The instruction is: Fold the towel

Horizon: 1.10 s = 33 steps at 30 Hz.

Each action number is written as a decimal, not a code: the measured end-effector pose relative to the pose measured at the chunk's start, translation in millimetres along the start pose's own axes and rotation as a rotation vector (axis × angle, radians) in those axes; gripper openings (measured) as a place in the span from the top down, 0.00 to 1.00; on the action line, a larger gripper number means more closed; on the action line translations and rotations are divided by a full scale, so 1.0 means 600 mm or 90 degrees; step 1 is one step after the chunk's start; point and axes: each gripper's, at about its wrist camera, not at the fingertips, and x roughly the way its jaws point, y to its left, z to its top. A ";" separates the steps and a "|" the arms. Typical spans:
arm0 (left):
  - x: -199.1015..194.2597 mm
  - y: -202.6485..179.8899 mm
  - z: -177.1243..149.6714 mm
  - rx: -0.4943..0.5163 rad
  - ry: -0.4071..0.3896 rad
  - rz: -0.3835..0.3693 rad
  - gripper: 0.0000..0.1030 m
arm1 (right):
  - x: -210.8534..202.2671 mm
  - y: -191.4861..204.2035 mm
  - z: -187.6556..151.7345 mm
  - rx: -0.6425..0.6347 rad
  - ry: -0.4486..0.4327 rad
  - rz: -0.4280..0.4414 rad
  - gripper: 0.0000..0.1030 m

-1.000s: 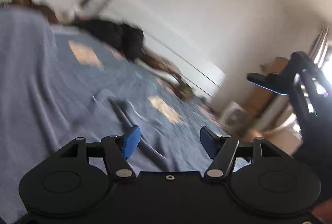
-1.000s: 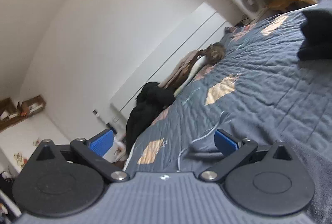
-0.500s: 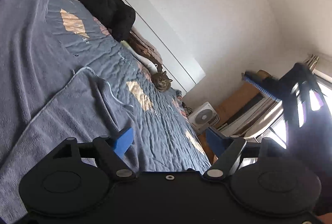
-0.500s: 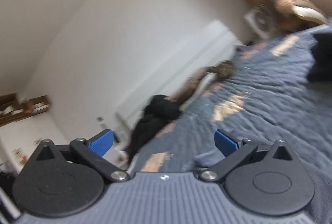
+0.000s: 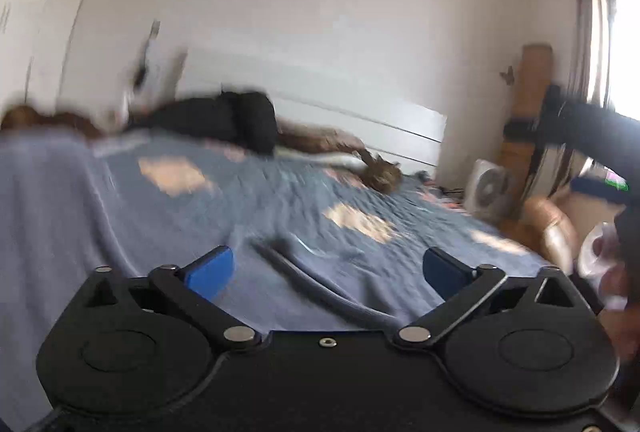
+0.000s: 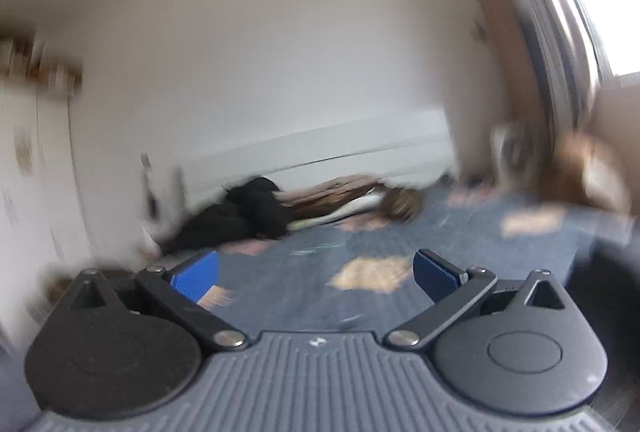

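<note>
The grey-blue towel point(image 5: 80, 232) lies spread on the bed at the left of the left wrist view, and a dark fold of it point(image 5: 320, 288) runs under the fingers. My left gripper point(image 5: 326, 272) hovers just above that fold. Its jaws are opening wide and the blue pads point(image 5: 210, 272) press on nothing. My right gripper point(image 6: 316, 274) stands open over the patterned bedspread point(image 6: 460, 244) with nothing between its fingers. It also shows as a dark blurred shape point(image 5: 580, 128) at the right of the left wrist view. Both views are motion-blurred.
A pile of black clothes point(image 5: 240, 120) and a brown blanket with a cat point(image 5: 384, 172) lie at the head of the bed by the white headboard point(image 5: 360, 104). A fan point(image 5: 490, 188) and a brown seat point(image 5: 548, 228) stand right of the bed.
Both views have rolled back towards level. The left jaws have spread wider apart. The right gripper has stayed open and lifted away from the towel edge near its right finger.
</note>
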 end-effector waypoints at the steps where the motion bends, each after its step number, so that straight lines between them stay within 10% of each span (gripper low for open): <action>1: 0.009 0.009 0.006 0.003 0.017 0.001 0.00 | 0.027 -0.010 0.001 -0.014 0.027 0.022 0.00; 5: 0.044 0.043 0.012 0.026 0.073 0.037 0.00 | 0.160 -0.065 -0.009 0.063 0.159 0.118 0.00; 16: 0.097 0.088 -0.011 0.093 0.187 0.047 0.00 | 0.453 -0.090 -0.115 0.022 0.410 0.119 0.00; 33: 0.107 0.125 -0.020 0.025 0.222 0.053 0.00 | 0.593 -0.035 -0.209 -0.117 0.521 0.130 0.08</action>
